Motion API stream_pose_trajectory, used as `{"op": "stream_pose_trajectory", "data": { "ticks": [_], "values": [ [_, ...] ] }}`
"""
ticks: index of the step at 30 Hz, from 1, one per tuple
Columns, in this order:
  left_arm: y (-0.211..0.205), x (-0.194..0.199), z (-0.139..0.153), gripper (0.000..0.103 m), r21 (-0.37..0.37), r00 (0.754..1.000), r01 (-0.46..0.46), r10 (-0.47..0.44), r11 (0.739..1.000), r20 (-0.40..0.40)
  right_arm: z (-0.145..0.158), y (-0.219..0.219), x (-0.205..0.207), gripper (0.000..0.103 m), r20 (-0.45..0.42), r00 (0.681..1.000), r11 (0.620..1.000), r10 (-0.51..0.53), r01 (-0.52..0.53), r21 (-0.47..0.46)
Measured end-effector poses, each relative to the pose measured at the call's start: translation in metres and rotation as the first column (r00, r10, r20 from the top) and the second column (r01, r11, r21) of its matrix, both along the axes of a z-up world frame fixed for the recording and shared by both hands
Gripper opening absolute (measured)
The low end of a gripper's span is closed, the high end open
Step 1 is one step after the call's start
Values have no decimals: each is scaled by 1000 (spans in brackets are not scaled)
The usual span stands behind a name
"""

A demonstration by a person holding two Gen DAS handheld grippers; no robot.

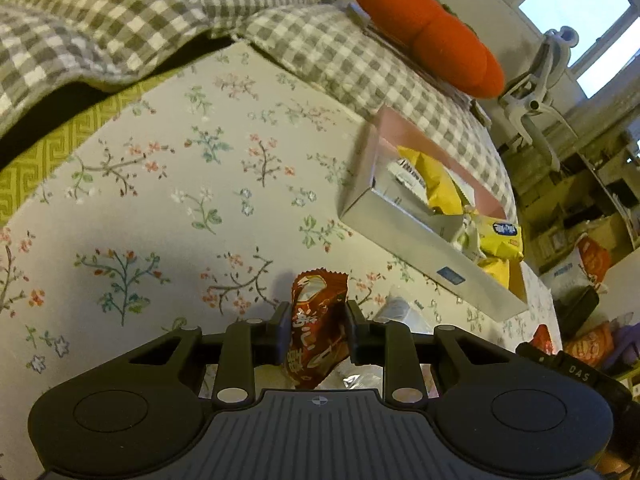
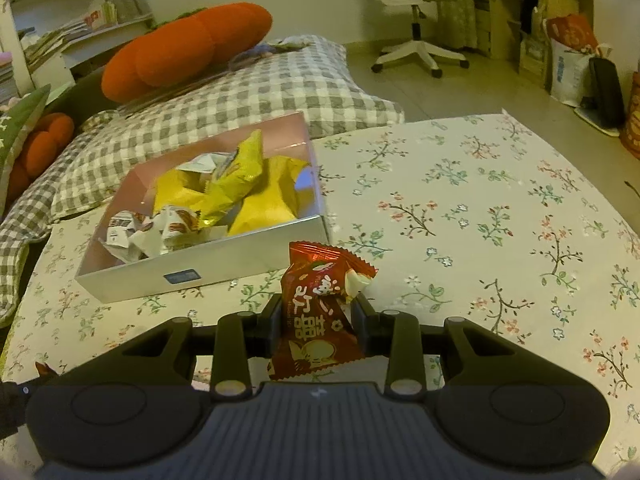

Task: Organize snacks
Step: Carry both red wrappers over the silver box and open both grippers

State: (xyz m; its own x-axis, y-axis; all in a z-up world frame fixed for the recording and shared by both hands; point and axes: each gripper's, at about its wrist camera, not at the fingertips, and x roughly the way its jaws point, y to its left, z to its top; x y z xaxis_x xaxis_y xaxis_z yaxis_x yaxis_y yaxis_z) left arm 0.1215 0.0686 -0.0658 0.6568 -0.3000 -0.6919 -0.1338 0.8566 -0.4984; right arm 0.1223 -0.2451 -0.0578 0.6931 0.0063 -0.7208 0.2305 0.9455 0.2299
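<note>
My left gripper point(image 1: 318, 312) is shut on a red snack packet point(image 1: 316, 320), held above the floral tablecloth. My right gripper point(image 2: 318, 306) is shut on another red snack packet point(image 2: 320, 312), just in front of the box. The open silver box with a pink inside point(image 2: 208, 264) lies on the table and holds yellow packets point(image 2: 256, 196) and white wrapped snacks point(image 2: 160, 228). In the left wrist view the box point(image 1: 404, 236) lies ahead to the right, with yellow packets point(image 1: 436, 184) in it.
A floral tablecloth point(image 2: 460, 220) covers the table. A grey checked quilt point(image 2: 248, 92) and an orange cushion point(image 2: 188, 48) lie behind the box. A white office chair point(image 2: 416, 20) and bags point(image 2: 568, 64) stand on the floor at the back right. White wrappers point(image 1: 400, 308) lie near the left gripper.
</note>
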Motion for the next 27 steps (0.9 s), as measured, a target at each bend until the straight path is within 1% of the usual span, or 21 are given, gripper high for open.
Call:
{"op": "stream_pose_trajectory", "data": {
  "ticks": [3,11,14,17,19,22,25,27],
  "values": [
    [0,-1,2,24,-1,1000,4,-4,1000,14,2,-1,-2,32,10,1000,1000,-5,5,7],
    [4,-4,13,24,44,998,-32,30,999,62,8,-1,-6,32,44,999,999,-10,8,32],
    [6,-2,14,24,34,997,-45,42,998,72,11,1,-7,32,59,998,999,4,-7,41],
    [5,1,20,24,26,995,-32,29,999,93,15,5,-4,32,72,997,998,27,-31,50],
    [2,6,25,24,34,993,-25,21,999,114,17,9,-2,32,80,995,997,51,-56,58],
    [-7,15,35,24,36,990,-2,-3,999,140,22,14,5,32,93,992,990,88,-98,102],
    [-19,31,48,24,39,983,21,-28,999,183,27,18,13,32,113,988,986,106,-120,117],
    [-29,43,57,24,56,975,41,-52,998,216,31,21,19,32,124,985,985,116,-130,114]
  ]
}}
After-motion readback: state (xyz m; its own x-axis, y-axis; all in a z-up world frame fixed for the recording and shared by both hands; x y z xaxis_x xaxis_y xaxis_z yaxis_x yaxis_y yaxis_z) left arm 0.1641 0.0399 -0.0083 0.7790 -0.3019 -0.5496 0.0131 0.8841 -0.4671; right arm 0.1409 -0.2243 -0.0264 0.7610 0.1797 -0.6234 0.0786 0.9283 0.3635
